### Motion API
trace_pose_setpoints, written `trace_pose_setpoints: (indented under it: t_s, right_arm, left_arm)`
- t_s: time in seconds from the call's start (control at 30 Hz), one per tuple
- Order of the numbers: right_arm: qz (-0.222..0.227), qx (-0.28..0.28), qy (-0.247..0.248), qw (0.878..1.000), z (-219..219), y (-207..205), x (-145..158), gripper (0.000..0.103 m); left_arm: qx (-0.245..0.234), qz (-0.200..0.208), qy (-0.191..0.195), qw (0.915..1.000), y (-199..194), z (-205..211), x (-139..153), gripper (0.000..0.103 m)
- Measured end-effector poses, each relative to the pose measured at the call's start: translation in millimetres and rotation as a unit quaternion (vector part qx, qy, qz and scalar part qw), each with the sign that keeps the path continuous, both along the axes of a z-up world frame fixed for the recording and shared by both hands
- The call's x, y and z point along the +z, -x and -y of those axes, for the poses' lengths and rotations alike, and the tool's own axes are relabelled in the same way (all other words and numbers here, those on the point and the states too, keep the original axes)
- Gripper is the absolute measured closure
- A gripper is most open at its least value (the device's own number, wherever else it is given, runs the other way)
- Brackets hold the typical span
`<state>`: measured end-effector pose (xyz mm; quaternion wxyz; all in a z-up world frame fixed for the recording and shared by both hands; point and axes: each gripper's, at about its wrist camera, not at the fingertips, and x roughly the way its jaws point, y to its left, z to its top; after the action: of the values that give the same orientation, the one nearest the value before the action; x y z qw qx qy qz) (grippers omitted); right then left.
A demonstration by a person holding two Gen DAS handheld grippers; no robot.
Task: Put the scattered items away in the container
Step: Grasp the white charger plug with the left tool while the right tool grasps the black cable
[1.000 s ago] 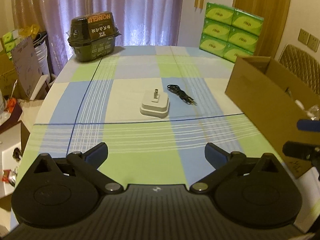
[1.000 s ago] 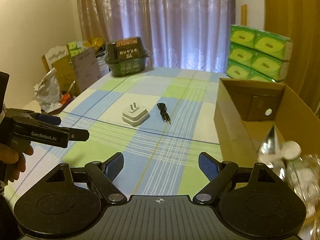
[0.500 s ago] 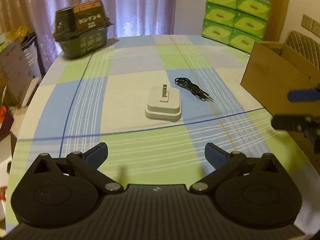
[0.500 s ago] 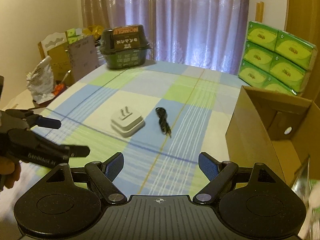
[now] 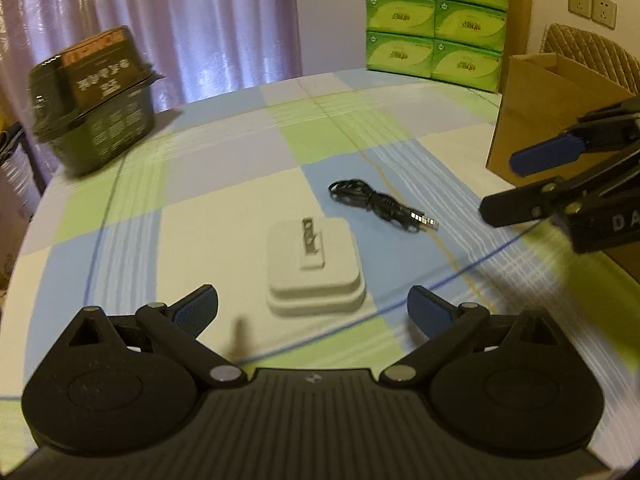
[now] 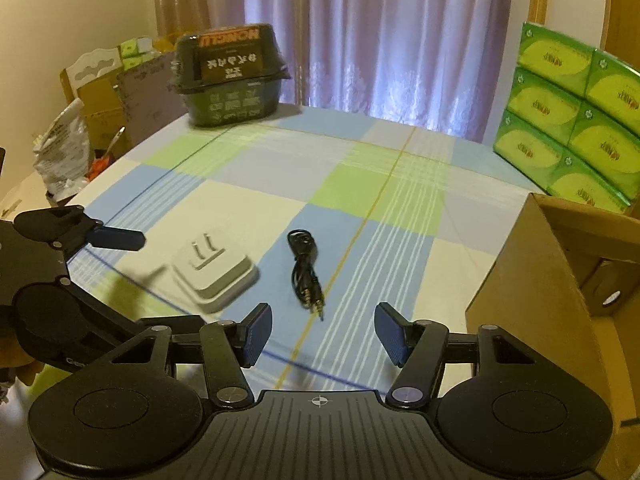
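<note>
While both grippers are hovering over the checked tablecloth (image 5: 224, 216), neither is gripping anything. The left gripper (image 5: 312, 306) is holding its blue-padded fingers spread wide, and the white plug adapter (image 5: 314, 266) is lying on the cloth just ahead of the gap between them, prongs pointing up. In the right wrist view the same left gripper (image 6: 120, 240) is showing at the left edge, one blue fingertip reaching close beside the adapter (image 6: 214, 270); whether it is touching cannot be told. The right gripper (image 6: 322, 334) is likewise standing with its fingers parted and nothing between them. The coiled black audio cable (image 6: 305, 270) is lying on a blue square of the cloth directly ahead of it, jack end nearest the gripper. In the left wrist view the cable (image 5: 380, 206) is sitting just to the right of the adapter, apart from it, and the right gripper (image 5: 516, 186) is entering from the right edge above the cloth. The open cardboard box (image 6: 560, 280) is standing on the right side of the table, well apart from both loose items. A dark wrapped package (image 6: 232, 76) is resting at the far left corner, and stacked green tissue packs (image 6: 572, 120) are standing behind the box. Parts of the left view are blurring.
</note>
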<state>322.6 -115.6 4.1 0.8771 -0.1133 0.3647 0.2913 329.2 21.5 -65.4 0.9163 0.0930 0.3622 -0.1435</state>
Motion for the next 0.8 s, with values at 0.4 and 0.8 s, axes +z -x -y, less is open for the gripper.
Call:
trace_pose_setpoints:
  t_s: [0.4,0.8]
  right_arm:
    - [-0.014,0.010,-0.014,1.000,-21,-36,-23,0.039]
    - [-0.020,0.009,0.004,1.000,-53,-64,-49,0.062]
  left_arm:
    - [0.019,-0.022,0.028,0.9992,-9,-8,1,0.053]
    - [0.049,-0.006,0.053,0.9974,30,-40,13,0.053]
